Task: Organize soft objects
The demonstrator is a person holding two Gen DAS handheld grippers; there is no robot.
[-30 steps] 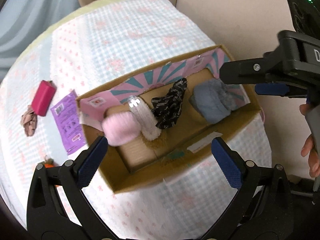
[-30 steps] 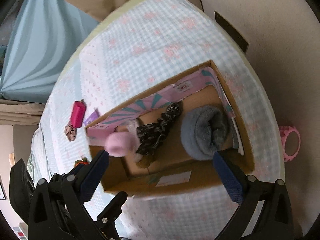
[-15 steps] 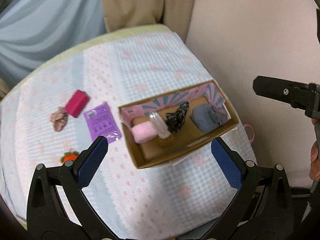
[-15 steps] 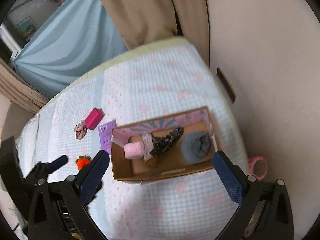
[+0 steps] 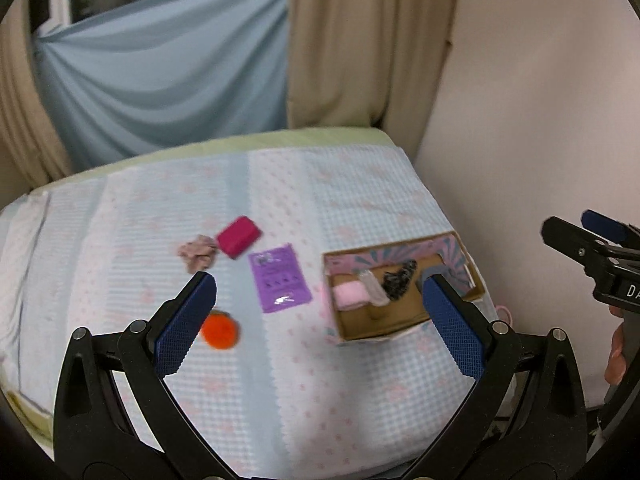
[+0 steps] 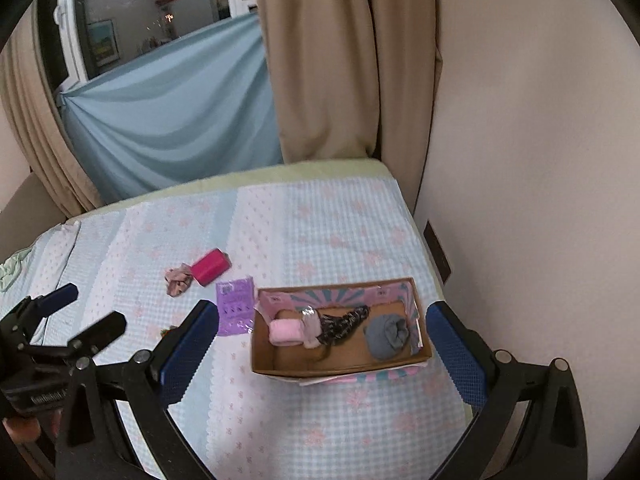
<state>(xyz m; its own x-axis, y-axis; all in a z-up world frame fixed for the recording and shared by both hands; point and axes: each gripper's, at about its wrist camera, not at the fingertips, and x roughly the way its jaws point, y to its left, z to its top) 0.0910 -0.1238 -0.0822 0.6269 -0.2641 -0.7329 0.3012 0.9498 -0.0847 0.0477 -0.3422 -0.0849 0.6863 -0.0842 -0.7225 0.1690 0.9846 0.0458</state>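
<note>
A cardboard box stands on the checked bed cover near the wall. It holds a pink roll, a whitish roll, a black patterned cloth and a grey bundle. A beige scrunchie and a magenta block lie to the left. An orange soft ball lies nearer. My left gripper is open and empty, high above the bed. My right gripper is open and empty, held back from the box.
A purple packet lies flat between the magenta block and the box. A pink ring hangs by the bed edge at the wall. Beige curtains and a blue sheet hang behind the bed. The wall is at the right.
Both grippers have pulled up and back from the box, which now looks much smaller. The box contents have not moved. The orange ball and more of the bed have come into view.
</note>
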